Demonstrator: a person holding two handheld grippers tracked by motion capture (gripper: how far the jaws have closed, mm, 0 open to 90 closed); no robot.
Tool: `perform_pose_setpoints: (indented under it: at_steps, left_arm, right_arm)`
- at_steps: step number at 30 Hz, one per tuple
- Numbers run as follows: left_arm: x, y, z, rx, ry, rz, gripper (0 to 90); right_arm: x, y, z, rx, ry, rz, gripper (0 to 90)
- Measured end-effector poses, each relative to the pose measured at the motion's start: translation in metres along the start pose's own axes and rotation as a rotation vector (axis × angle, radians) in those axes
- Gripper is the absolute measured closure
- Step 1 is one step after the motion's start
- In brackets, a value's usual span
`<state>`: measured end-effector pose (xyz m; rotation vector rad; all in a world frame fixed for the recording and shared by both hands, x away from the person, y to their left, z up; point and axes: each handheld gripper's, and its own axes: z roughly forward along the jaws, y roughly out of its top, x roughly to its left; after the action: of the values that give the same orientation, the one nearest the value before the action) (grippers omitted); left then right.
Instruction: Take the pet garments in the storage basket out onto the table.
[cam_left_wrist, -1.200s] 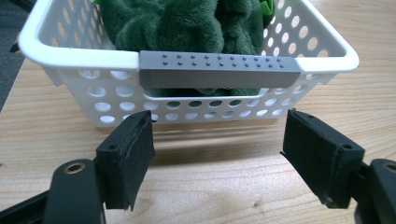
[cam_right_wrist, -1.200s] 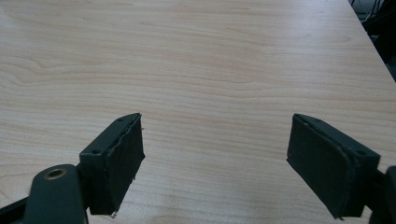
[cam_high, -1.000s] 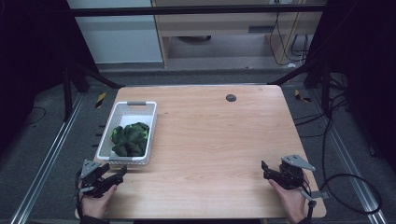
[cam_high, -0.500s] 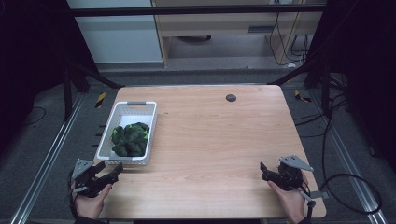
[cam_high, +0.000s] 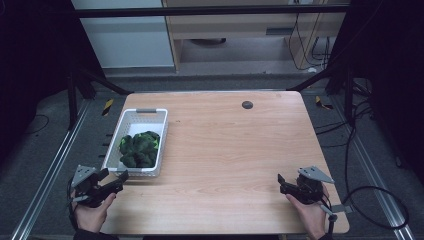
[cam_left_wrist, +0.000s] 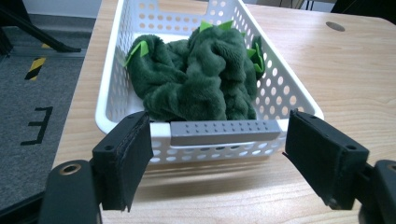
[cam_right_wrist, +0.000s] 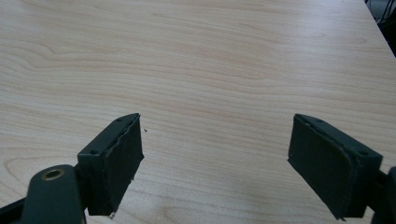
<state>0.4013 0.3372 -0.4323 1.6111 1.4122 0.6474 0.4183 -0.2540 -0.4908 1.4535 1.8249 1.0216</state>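
You have one white perforated basket (cam_high: 129, 131) on one wooden table (cam_high: 235, 150). Inside the basket lies one heap of dark green plush cloth (cam_left_wrist: 196, 79); how many pieces it contains, you cannot tell. You hold two grippers, the left gripper (cam_left_wrist: 217, 154) and the right gripper (cam_right_wrist: 215, 163).

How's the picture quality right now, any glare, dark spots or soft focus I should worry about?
High view: wooden table evenly lit, surroundings nearly black. Left gripper view: white perforated plastic basket and dark green plush cloth sharp, shadow under the basket's near wall, the left gripper slightly soft. Right gripper view: mild sheen on the far wood, open right gripper dark.
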Motion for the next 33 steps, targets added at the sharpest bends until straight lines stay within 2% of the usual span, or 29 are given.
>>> perform_pose_setpoints:
  at_steps: [9,23,28,33]
  left_arm:
    - [0.000,0.017,-0.002,-0.014,-0.012,0.017,20.3]
    - [-0.013,0.042,0.009,-0.020,-0.034,0.065,19.6]
    - [-0.016,0.051,0.011,-0.020,-0.052,0.076,19.6]
    - [-0.017,0.060,0.012,-0.011,-0.050,0.090,19.6]
  right_arm:
    - [-0.001,0.000,-0.001,-0.007,-0.003,-0.005,17.2]
    - [-0.003,0.000,-0.001,-0.011,-0.007,-0.005,16.6]
    - [-0.003,0.000,-0.001,-0.011,-0.007,-0.006,16.4]
    - [-0.002,0.000,0.000,-0.003,-0.005,-0.014,15.7]
